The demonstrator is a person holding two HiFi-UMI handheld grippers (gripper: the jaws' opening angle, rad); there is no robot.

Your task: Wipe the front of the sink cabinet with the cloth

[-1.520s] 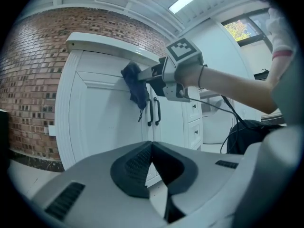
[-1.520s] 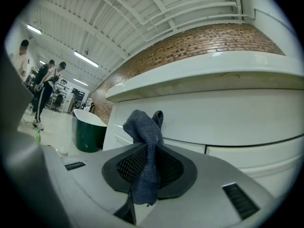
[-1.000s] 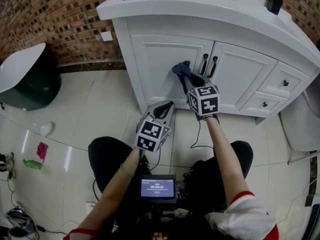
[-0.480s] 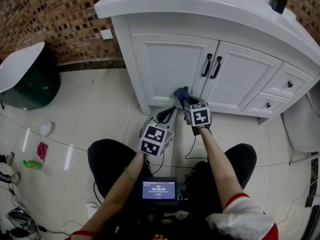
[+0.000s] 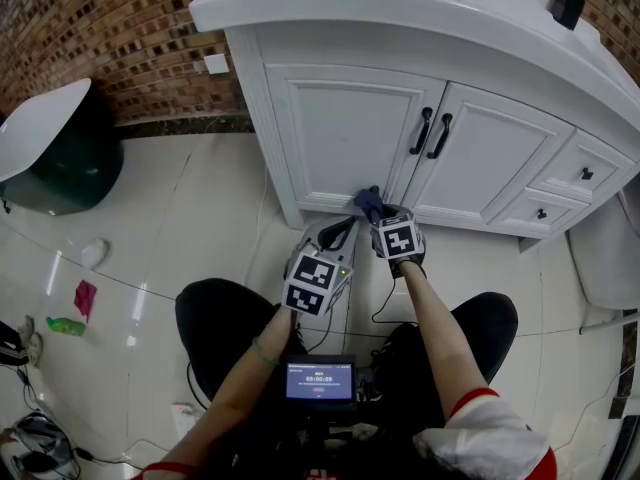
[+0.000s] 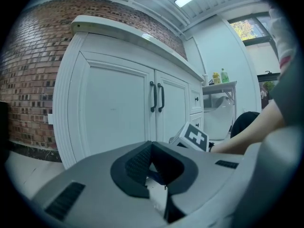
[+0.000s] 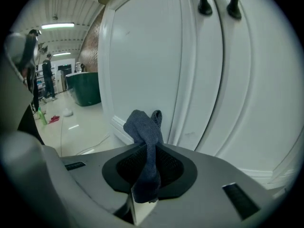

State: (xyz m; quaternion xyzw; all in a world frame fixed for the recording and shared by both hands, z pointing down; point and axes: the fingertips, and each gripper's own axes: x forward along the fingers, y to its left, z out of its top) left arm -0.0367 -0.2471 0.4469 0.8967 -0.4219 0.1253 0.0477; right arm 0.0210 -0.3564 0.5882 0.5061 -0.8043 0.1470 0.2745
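**Down-stroke on left door finished; cloth now at the foot**

In the last second the right gripper [image 5: 376, 214] ran from handle height down the inner edge of the left door [image 5: 340, 133]; the cloth [image 5: 367, 202] now sits at that door's bottom rail, just above the floor. By my read that's one narrow strip covered. The rest of that door, the right door [image 5: 490, 158] and the drawers [image 5: 570, 180] look still to do, so the task is early. Next pass probably needs a lift back up and a shift sideways.

Left gripper [image 5: 342, 228] has barely moved; it hangs low beside the right one, short of the sink cabinet [image 5: 257, 88], jaws pressed together on nothing.

View differences:
- **Right gripper view:** shows the grip properly; jaws pinch the dark blue cloth mid-length, with a bunched end poking past the tips toward the door. I can't tell from it whether the bunch actually touches the panel.
- **Head view:** hides that pinch behind the marker cube [image 5: 398, 238], but it alone gives the whole cabinet front and where the cloth sits on it.
- **Left gripper view:** adds a low, oblique look at the door handles [image 6: 153, 96] and the right gripper's cube.
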